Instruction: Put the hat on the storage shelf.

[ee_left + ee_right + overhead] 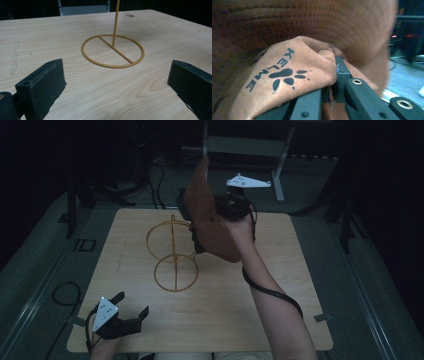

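Note:
A rust-brown cap (207, 220) with a black paw-print logo hangs in the air over the far middle of the table. My right gripper (197, 240) is shut on it. In the right gripper view the black jaws (335, 75) pinch a fold of the cap's fabric (287, 37), and the stitched brim arches above them. A yellow wire stand (172, 252), with a round base, an upright rod and a ring on top, stands just left of the cap. My left gripper (132, 306) rests open near the front left corner. Its view faces the stand's base ring (112, 51) between wide-apart jaws (117, 82).
The light wooden table (280, 285) sits on a grey floor in a dark room. A metal frame with legs (280, 170) stands behind the table. A black cable loop (65, 292) lies on the floor at the left. Tape marks the front right corner (322, 316).

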`<state>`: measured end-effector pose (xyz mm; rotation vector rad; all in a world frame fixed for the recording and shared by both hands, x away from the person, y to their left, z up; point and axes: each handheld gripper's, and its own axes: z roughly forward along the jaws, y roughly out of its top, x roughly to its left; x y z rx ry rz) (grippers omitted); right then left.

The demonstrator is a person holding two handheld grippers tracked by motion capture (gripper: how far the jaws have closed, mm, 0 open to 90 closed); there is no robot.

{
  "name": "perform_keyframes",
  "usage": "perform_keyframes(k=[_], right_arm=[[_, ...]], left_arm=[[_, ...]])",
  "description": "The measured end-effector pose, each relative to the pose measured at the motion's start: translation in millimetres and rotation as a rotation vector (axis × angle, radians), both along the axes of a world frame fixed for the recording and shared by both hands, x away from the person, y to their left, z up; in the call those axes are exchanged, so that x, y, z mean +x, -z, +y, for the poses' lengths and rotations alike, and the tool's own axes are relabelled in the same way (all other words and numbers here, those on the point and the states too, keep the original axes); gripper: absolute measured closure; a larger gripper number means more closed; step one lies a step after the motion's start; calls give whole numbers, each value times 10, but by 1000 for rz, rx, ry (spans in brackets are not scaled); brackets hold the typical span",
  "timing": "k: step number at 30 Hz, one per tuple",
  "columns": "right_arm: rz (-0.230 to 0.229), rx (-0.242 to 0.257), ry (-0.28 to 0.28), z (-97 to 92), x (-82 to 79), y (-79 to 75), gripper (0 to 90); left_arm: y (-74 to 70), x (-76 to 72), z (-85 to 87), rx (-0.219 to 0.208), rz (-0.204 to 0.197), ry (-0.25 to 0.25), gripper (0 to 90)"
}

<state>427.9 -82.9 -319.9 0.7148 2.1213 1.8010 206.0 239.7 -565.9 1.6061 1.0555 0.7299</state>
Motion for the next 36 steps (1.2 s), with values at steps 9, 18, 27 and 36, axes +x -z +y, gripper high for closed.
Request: perform_keyframes(k=[9,18,27,36], right_arm=[[43,-137,-109,537,-60,276,852],[99,-133,-168,731,-76,408,473],[32,-175,-200,948,-294,463,215],[30,-161,-207,804,-256,489,144]], left_arm=[[-9,-10,70,-32,-8,-13,17],[-2,-8,71,-41,-7,-13,17],[10,-12,72,-38,-2,-10,17],[49,2,37,-28,7,0,17]])
